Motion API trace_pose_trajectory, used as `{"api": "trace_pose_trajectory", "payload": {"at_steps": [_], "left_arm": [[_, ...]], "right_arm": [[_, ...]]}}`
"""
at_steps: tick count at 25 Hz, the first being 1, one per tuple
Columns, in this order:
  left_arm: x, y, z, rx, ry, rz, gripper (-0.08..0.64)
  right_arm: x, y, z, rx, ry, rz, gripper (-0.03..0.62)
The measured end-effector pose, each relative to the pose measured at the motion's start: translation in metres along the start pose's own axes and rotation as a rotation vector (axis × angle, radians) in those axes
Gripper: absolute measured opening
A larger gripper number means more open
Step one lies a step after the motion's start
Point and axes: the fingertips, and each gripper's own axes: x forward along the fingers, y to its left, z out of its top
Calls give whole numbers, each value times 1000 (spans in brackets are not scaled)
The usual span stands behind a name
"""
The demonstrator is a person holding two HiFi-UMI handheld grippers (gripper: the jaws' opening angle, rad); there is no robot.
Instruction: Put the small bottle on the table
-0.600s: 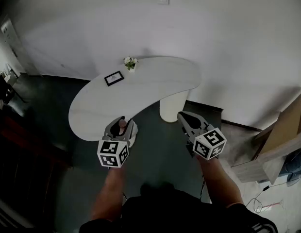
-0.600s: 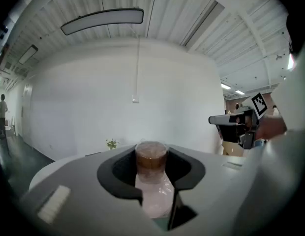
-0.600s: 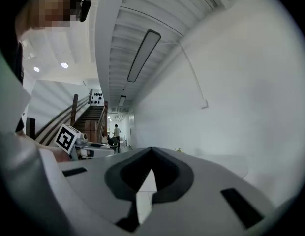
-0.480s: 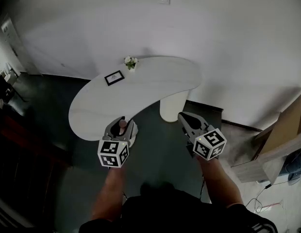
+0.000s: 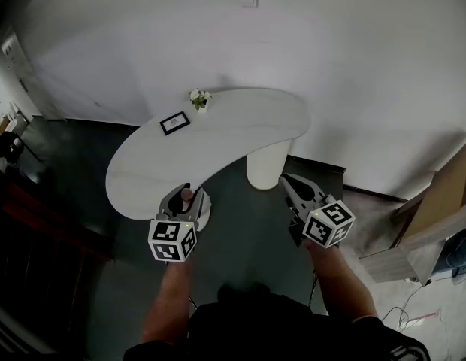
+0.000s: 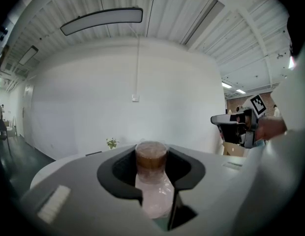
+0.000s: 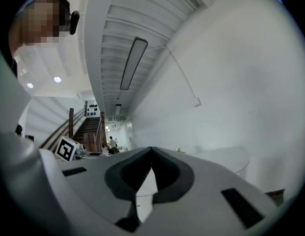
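Note:
A small clear bottle (image 6: pixel 153 191) with a brown cap (image 6: pixel 151 154) stands upright between the jaws of my left gripper (image 6: pixel 151 163), which is shut on it. In the head view the bottle's cap (image 5: pixel 187 194) shows in the left gripper (image 5: pixel 186 197), held above the dark floor just off the near edge of the white curved table (image 5: pixel 218 138). My right gripper (image 5: pixel 286 180) hangs to the right, near the table's pedestal (image 5: pixel 264 165). Its jaws meet at the tips with nothing between them (image 7: pixel 151 151).
A small potted plant (image 5: pixel 199 98) and a black-framed card (image 5: pixel 176 122) stand at the table's far side. A white wall rises behind. A cardboard box (image 5: pixel 443 201) and cables lie at the right. Dark furniture lines the left edge.
The right gripper has drifted slightly to the right and down. The left gripper still holds the bottle in nearly the same place.

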Motion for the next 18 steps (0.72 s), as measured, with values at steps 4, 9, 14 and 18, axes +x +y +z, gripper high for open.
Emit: {"api": "trace_pose_trajectory", "payload": {"at_steps": [4, 9, 14, 18], "left_arm": [[0, -11, 0, -2, 5, 5, 138], [-4, -28, -4, 4, 8, 14, 138], [-3, -45, -10, -3, 23, 19, 138], [-2, -50, -15, -9, 29, 17, 138]], "right_arm": [[-12, -5, -2, 27, 12, 14, 12], [-27, -3, -15, -37, 83, 43, 12], [-41, -13, -20, -89, 123, 28, 12], [-44, -19, -20, -97, 126, 20, 21]]}}
